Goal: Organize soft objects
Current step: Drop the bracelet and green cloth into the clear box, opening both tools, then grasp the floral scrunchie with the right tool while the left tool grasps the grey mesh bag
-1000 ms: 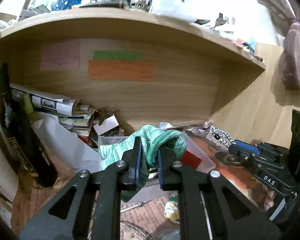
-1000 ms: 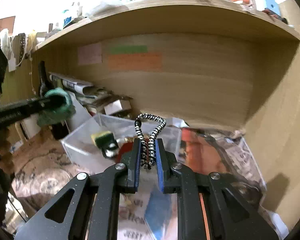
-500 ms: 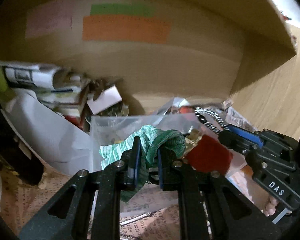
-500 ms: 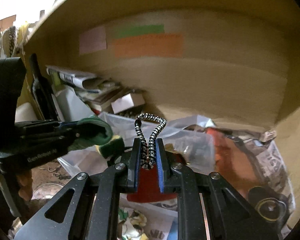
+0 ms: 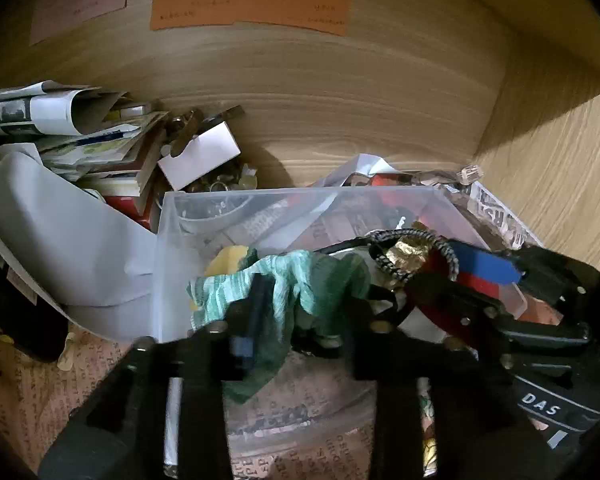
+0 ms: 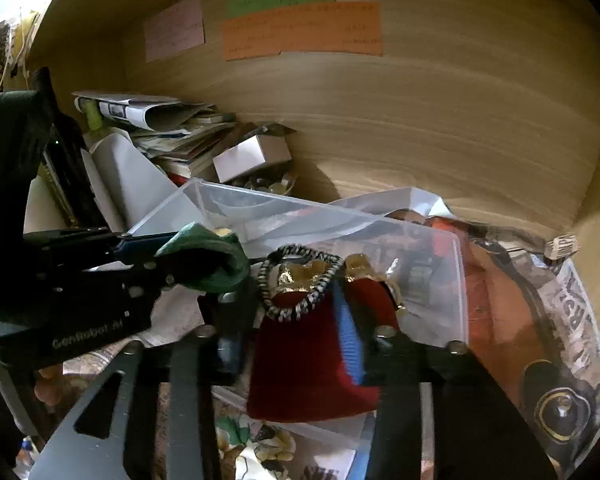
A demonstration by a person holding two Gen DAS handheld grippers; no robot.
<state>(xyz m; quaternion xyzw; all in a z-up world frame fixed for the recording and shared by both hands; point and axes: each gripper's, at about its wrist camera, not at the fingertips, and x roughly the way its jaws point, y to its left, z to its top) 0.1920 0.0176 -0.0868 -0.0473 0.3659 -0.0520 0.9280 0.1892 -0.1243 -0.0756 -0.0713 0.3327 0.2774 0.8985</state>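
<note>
A clear plastic bin (image 5: 168,248) stands under the wooden shelf; it also shows in the right wrist view (image 6: 456,280). My left gripper (image 5: 304,312) is open over the bin, with a green striped cloth (image 5: 284,284) draped loose between its spread fingers. From the right wrist view the cloth (image 6: 212,256) hangs at the left gripper's tips. My right gripper (image 6: 296,320) is open, and the black-and-white cord loop (image 6: 300,280) lies loose on a red velvet pouch with gold trim (image 6: 308,360) between its fingers. The cord (image 5: 412,248) also shows in the left wrist view.
A stack of papers and books (image 5: 80,144) and a white box (image 5: 200,156) sit at the back left. A white sheet (image 5: 60,240) leans on the bin's left side. Newspaper (image 6: 576,312) covers the surface at right. Coloured notes (image 5: 252,0) hang on the back wall.
Both grippers moved forward and down over the bin and opened. The green cloth and the cord loop, pinched before, now lie loose between the spread fingers.
</note>
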